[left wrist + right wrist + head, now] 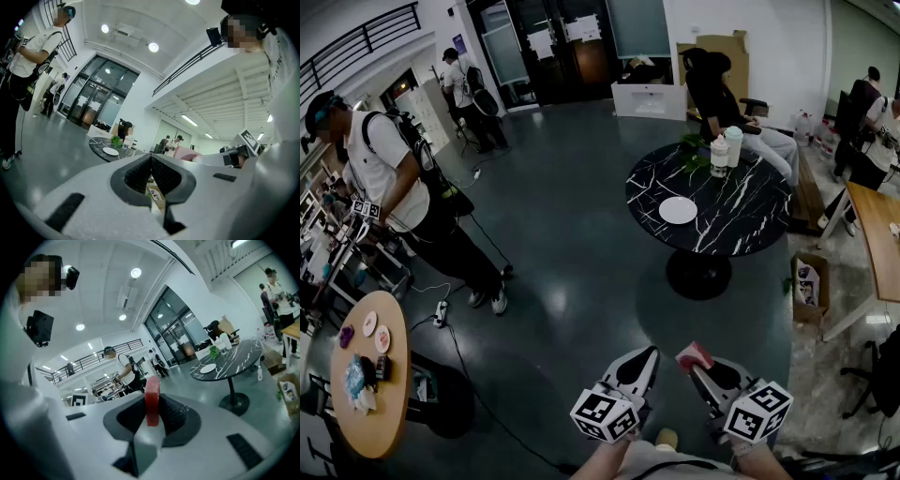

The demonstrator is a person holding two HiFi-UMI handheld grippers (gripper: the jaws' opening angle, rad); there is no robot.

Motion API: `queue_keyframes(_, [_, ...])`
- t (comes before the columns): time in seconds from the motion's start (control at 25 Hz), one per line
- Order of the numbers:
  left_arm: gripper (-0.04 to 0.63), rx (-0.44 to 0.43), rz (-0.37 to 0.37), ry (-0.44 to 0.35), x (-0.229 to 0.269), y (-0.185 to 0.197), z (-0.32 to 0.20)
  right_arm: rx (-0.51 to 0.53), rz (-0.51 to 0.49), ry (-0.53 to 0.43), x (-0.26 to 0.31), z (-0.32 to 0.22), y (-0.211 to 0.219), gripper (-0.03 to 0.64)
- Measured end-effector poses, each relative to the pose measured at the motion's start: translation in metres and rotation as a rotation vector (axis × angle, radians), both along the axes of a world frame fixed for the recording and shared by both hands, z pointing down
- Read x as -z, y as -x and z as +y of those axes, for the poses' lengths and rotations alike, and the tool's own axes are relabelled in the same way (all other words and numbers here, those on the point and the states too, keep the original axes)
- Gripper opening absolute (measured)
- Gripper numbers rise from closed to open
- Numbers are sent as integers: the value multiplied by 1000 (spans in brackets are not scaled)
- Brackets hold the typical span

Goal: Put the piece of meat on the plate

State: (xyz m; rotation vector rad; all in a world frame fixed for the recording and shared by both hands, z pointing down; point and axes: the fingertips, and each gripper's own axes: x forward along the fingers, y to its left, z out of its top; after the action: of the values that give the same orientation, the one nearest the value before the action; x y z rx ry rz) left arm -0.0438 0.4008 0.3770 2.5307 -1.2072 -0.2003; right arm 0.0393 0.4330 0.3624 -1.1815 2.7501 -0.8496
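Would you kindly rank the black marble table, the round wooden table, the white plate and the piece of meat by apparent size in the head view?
1. black marble table
2. round wooden table
3. white plate and piece of meat: about alike, unranked; the meat is far nearer the camera.

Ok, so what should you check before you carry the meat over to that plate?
1. Meat held: ok. The piece of meat is clamped in the right gripper.
2. Other gripper free: ok. The left gripper is shut on nothing.
3. Plate bare: ok. Nothing lies on the plate.
4. Plate within reach: not ok. Its black table stands far across the floor.
5. Grip firm enough for the walk: cannot tell.
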Motion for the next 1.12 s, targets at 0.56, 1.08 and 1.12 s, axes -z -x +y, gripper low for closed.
queue_keyframes(0.56, [9, 11, -10, 55, -22, -4, -51, -8, -14, 39, -20, -57, -7, 87])
queue_keyframes(1.08, [9, -75, 14, 40, -17, -27, -183, -38, 10, 30, -15, -187, -10, 87])
queue_keyframes(1.12, [9, -81, 10, 35, -16, -27, -192, -37, 14, 28, -15, -196, -9, 87])
